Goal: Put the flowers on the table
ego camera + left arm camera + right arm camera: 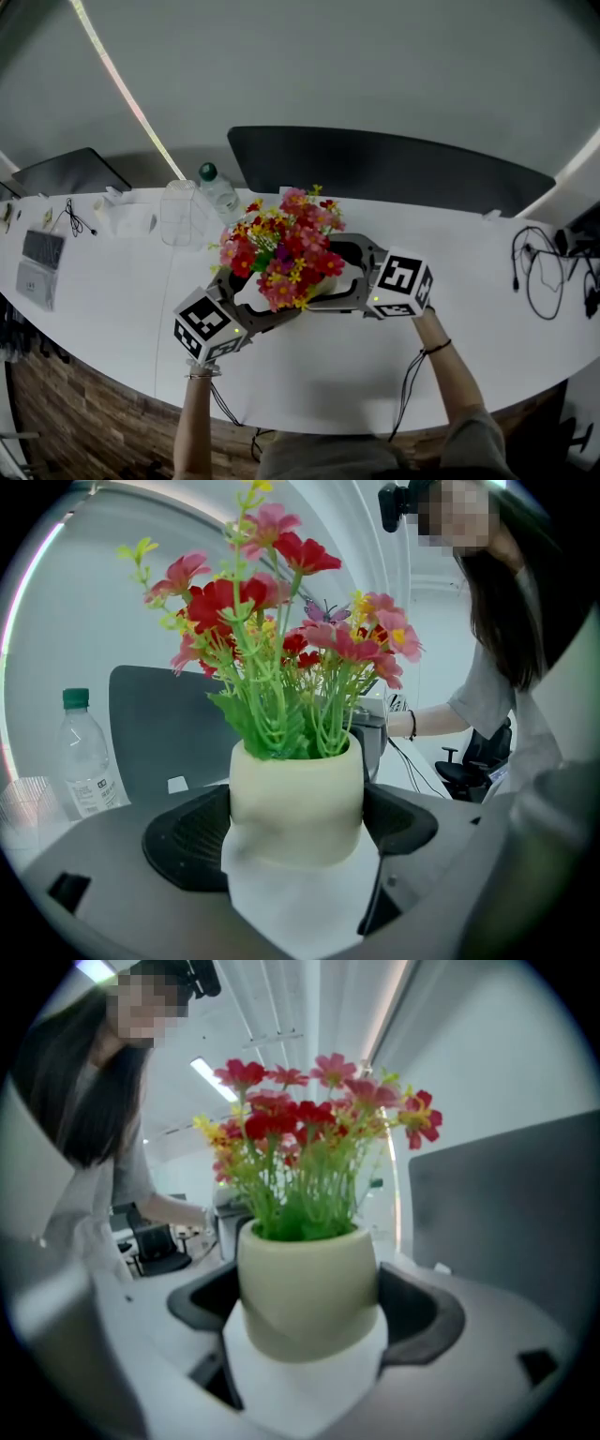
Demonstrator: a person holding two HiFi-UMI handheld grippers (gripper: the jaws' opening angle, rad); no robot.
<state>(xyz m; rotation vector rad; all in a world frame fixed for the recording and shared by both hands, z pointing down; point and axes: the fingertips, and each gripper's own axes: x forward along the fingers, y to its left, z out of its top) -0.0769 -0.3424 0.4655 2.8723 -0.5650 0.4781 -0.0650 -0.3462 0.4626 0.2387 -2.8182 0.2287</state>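
Note:
A bunch of red, pink and yellow flowers [281, 248] stands in a cream pot [295, 799] at the middle of the white table [112, 309]. My left gripper [248, 292] comes in from the lower left and my right gripper [342, 274] from the right. Each has its black jaws against opposite sides of the pot. In the left gripper view the pot fills the gap of the left gripper [295, 829], with the flowers [281, 621] rising above. The right gripper [309, 1309] holds the pot [307, 1283] the same way. Whether the base touches the table cannot be told.
A water bottle [217, 192] and a clear plastic cup [178, 211] stand just behind the flowers to the left. A tissue [127, 217] and a grey device [37, 258] lie further left, cables [544, 272] far right. A dark partition [394, 169] backs the table.

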